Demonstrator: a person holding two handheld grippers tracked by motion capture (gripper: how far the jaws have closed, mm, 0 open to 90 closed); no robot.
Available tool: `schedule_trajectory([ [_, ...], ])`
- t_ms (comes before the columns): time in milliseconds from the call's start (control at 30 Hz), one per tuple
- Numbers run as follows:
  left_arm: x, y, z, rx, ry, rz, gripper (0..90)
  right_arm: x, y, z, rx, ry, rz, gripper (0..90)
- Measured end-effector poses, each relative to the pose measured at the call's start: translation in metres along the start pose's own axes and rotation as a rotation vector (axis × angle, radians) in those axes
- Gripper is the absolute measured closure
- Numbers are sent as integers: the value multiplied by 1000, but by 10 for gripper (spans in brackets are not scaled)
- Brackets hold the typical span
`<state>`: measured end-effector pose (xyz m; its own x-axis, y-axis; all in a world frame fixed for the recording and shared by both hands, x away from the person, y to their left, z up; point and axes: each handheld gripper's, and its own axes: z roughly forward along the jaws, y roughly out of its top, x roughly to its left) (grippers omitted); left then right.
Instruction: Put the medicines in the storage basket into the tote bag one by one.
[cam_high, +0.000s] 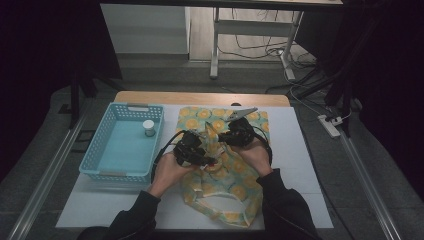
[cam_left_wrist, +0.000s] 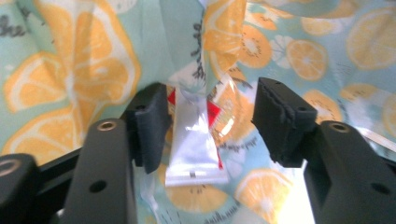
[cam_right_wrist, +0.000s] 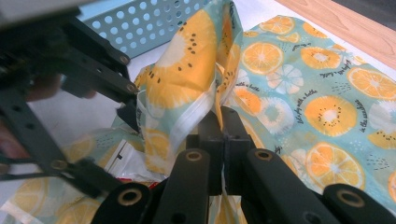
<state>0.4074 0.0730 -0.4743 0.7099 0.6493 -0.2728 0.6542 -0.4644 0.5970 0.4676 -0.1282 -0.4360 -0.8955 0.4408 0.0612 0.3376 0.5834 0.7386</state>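
**Two tools, one bag mouth**

One clear packet (cam_left_wrist: 194, 149) with red corners lies just inside the citrus-print bag (cam_high: 220, 192), between the pads of your left tool (cam_left_wrist: 208, 126), which stand apart and press on nothing. Your right tool (cam_right_wrist: 223, 140) is clamped on the bag's hem, lifting it over the bench (cam_high: 300, 165). Keep that hem taut and high, draw the left tool out straight, and avoid snagging fabric. The blue basket (cam_high: 100, 160) sits left.
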Motion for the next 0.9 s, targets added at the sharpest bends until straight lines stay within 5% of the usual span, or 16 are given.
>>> schedule_trajectory([
  [433, 10, -14, -41, -60, 18, 45, 206, 1, 0, 0, 2, 1, 0, 900],
  [900, 45, -31, -74, -101, 42, -32, 57, 1, -1, 1, 5, 0, -1, 900],
])
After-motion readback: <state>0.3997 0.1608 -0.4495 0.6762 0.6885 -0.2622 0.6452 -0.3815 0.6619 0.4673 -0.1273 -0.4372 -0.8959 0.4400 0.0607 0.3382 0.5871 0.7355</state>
